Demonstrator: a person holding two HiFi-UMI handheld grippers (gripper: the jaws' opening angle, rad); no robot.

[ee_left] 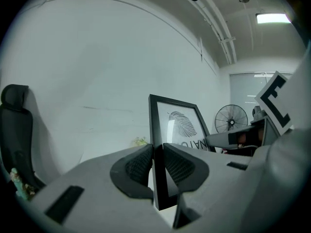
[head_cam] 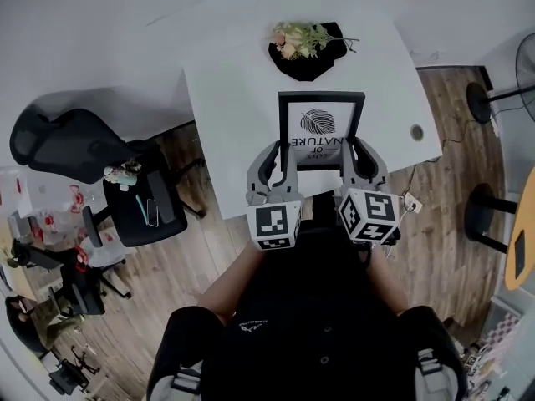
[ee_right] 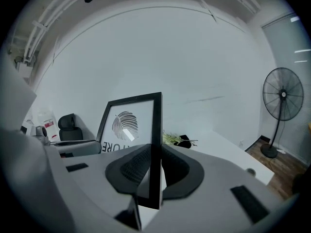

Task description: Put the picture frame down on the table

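A black picture frame (head_cam: pixel 320 129) with a leaf print and lettering is held upright over the near part of the white table (head_cam: pixel 234 82). My left gripper (head_cam: pixel 282 160) is shut on the frame's left side bar (ee_left: pixel 158 144). My right gripper (head_cam: pixel 355 157) is shut on its right side bar (ee_right: pixel 156 144). In the left gripper view the print (ee_left: pixel 181 125) faces the camera at an angle; the right gripper view shows the print (ee_right: pixel 127 126) from the other side. Whether the frame's bottom edge touches the table is hidden by the grippers.
A black dish with flowers (head_cam: pixel 307 47) lies at the table's far end. A round cable hole (head_cam: pixel 417 132) sits near the right edge. A black office chair (head_cam: pixel 75 144) stands left of the table, a standing fan (ee_right: pixel 283 111) to the right.
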